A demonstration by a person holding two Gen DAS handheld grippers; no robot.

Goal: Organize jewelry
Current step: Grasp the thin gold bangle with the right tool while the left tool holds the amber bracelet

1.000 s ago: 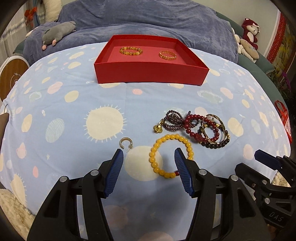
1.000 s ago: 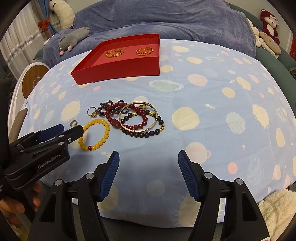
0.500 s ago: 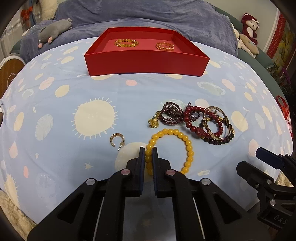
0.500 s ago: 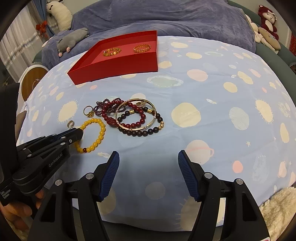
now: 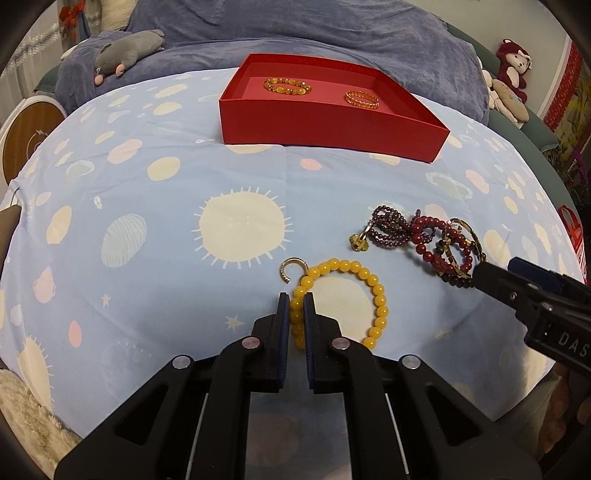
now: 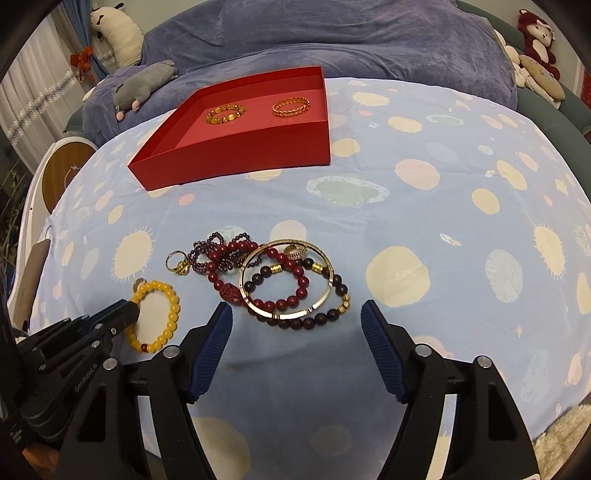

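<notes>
My left gripper [image 5: 295, 301] is shut on the near-left side of a yellow bead bracelet [image 5: 376, 291], which lies on the blue patterned cloth; it also shows in the right wrist view [image 6: 162, 295]. A small gold hoop earring [image 5: 291, 267] lies just beyond the bracelet. A tangle of red, purple and dark bead bracelets with a gold bangle [image 6: 288, 280] lies just ahead of my right gripper [image 6: 297, 314], which is open and empty. The red tray [image 5: 332, 122] at the back holds an amber bead bracelet [image 5: 286, 85] and a gold chain bracelet [image 5: 362, 99].
A gold ring [image 6: 177, 263] lies left of the tangle. A grey plush toy [image 5: 125, 53] and a blue blanket [image 5: 295, 33] lie behind the tray. Stuffed toys [image 5: 511, 70] sit at the far right. A white fluffy rug [image 5: 26, 417] shows below the cloth's near-left edge.
My left gripper went from open around the yellow bracelet's left side to shut on it. The right gripper moved forward toward the bracelet tangle and stayed open.
</notes>
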